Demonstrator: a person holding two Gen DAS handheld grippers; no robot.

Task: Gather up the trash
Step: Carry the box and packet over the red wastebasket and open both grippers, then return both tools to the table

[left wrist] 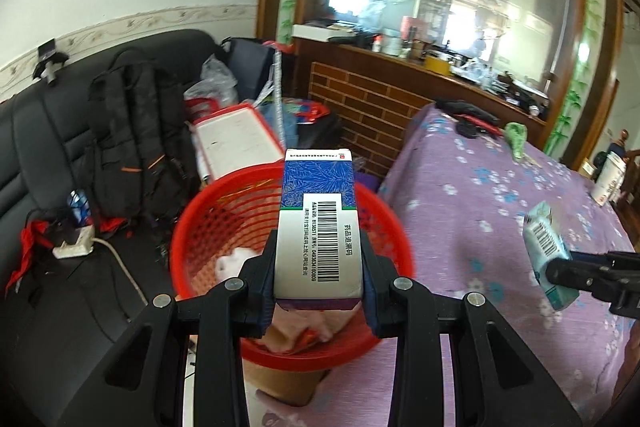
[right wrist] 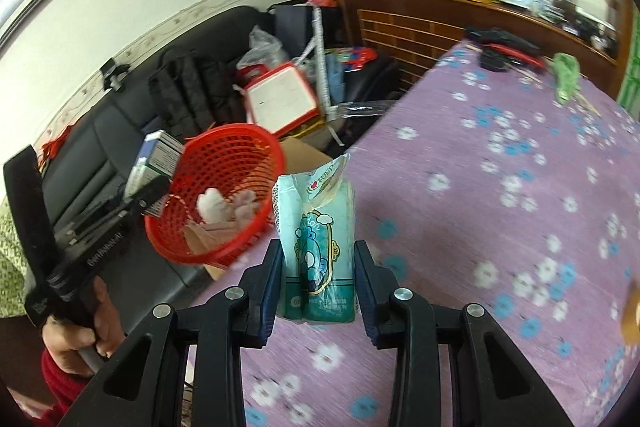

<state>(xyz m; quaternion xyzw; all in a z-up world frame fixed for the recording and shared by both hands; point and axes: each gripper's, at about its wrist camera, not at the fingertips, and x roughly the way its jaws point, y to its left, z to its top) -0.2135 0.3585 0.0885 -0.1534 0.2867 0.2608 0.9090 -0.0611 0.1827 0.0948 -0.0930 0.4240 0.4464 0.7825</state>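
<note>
L gripper point(left wrist: 319, 291) is clamped on a medicine box point(left wrist: 318, 223), blue-and-white w/ a barcode face up. Both fingers point(left wrist: 262, 291) press the box's long sides, so the jaws sit only as far apart as the box is wide. Box sticks out fwd past the fingertips and hangs over the red basket point(left wrist: 192, 227), above its open mouth, not touching the rim as far as the L wrist view shows. From the R wrist view the same box is up near the basket's left rim, tilted; can't tell if it touches there.

R gripper point(right wrist: 319, 291) pinches a teal tissue pack point(right wrist: 316, 247), soft plastic wrap w/ a cartoon print, standing upright betw. the fingers point(right wrist: 368, 291). Jaws are part closed, pads pressed into the pack's sides; the torn top of the wrap flops open above. Pack is held above the purple floral tablecloth point(right wrist: 500, 187), near the table's left edge and just right of the basket.

Basket sits by the table edge on a cardboard box point(right wrist: 300, 151), and already holds crumpled white tissue point(right wrist: 212, 205) plus some pinkish paper. Person's hand point(right wrist: 80, 331) grips the L tool's handle at lower left of the R view. Black sofa point(left wrist: 48, 131) behind, w/ a backpack point(left wrist: 132, 135) on it.
</note>
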